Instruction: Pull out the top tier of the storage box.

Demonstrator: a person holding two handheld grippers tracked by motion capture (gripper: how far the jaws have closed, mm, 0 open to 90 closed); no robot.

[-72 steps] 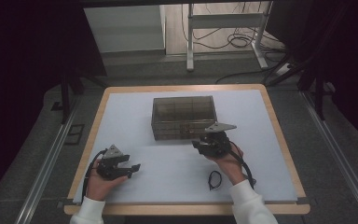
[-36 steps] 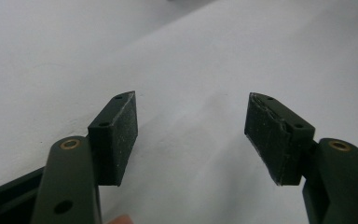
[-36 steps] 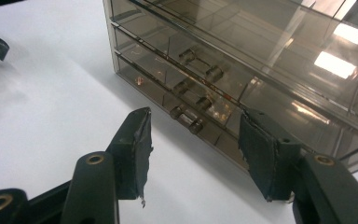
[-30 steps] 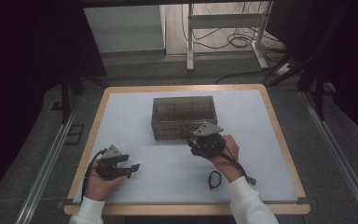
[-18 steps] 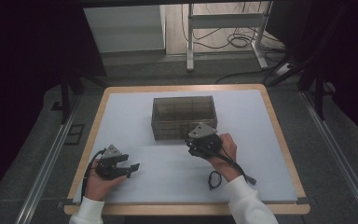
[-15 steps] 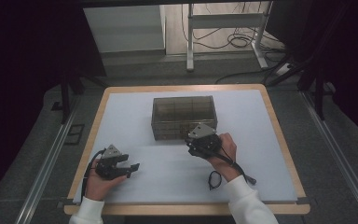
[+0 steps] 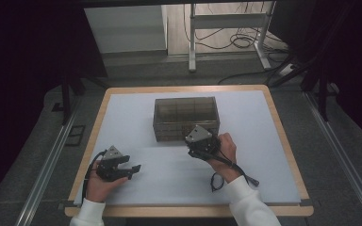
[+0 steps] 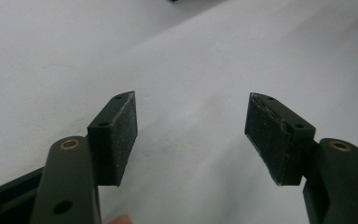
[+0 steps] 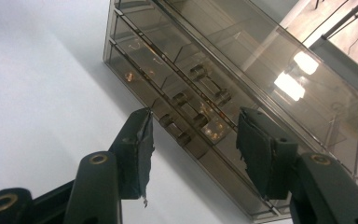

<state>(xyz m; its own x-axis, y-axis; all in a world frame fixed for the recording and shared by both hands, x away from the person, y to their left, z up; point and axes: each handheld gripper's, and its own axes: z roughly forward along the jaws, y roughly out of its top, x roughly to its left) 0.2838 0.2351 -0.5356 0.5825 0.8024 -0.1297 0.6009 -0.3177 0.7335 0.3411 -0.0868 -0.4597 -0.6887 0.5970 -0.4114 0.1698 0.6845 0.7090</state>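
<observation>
Our right gripper (image 9: 193, 149), jaws apart and empty, lines up on the smoky plastic drawer box (image 7: 185, 117), rigid, slick, probably light, so we'd pinch a small drawer handle (image 9: 182, 100).

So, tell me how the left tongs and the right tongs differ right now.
The left tongs lie low over bare white table, away from the drawer box; the right tongs sit right at the box front. The left tongs point across the table toward the right; the right tongs are aimed at the drawer handles. Both are open and hold nothing.
</observation>
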